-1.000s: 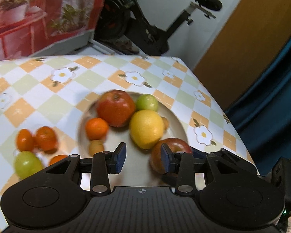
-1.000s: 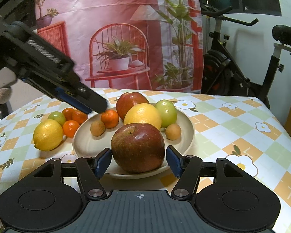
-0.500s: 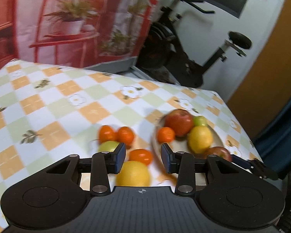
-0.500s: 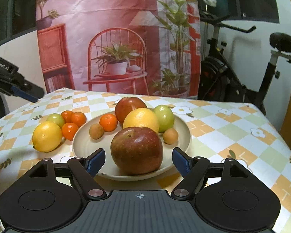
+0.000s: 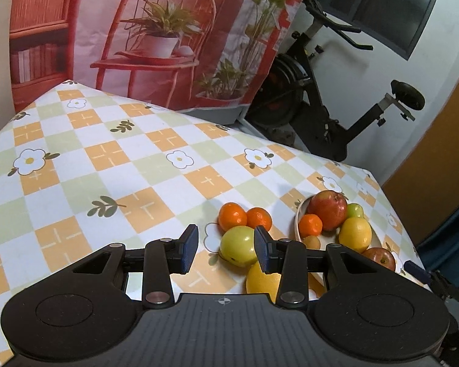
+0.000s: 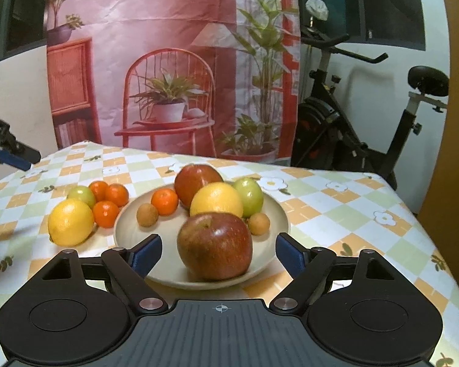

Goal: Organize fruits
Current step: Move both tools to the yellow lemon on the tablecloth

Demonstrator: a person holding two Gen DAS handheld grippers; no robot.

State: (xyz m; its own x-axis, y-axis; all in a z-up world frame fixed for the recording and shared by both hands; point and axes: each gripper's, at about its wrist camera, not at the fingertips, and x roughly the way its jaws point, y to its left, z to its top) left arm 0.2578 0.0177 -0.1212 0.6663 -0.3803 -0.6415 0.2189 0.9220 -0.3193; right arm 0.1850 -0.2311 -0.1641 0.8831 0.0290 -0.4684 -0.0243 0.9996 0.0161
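A beige plate (image 6: 278, 214) holds a big red apple (image 6: 214, 247), a second red apple (image 6: 197, 180), a lemon (image 6: 216, 199), a green fruit (image 6: 248, 195), a tangerine (image 6: 164, 202) and two small brown fruits. Left of the plate on the cloth lie a lemon (image 6: 70, 221), a green apple (image 6: 81, 196) and three tangerines (image 6: 106, 212). My right gripper (image 6: 218, 252) is open, its jaws well apart on either side of the front apple. My left gripper (image 5: 225, 252) is open and empty above the loose green apple (image 5: 238, 244) and lemon (image 5: 261, 278).
The table has a checkered flower cloth (image 5: 107, 159). An exercise bike (image 6: 367, 128) stands behind the table's far right corner, beside a printed backdrop (image 6: 168, 76). The table's right edge drops off near the plate (image 5: 298, 223).
My left gripper has swung away from the plate to the left, over the loose fruit. My right gripper has opened wider and let go of the front apple, which stays on the plate.
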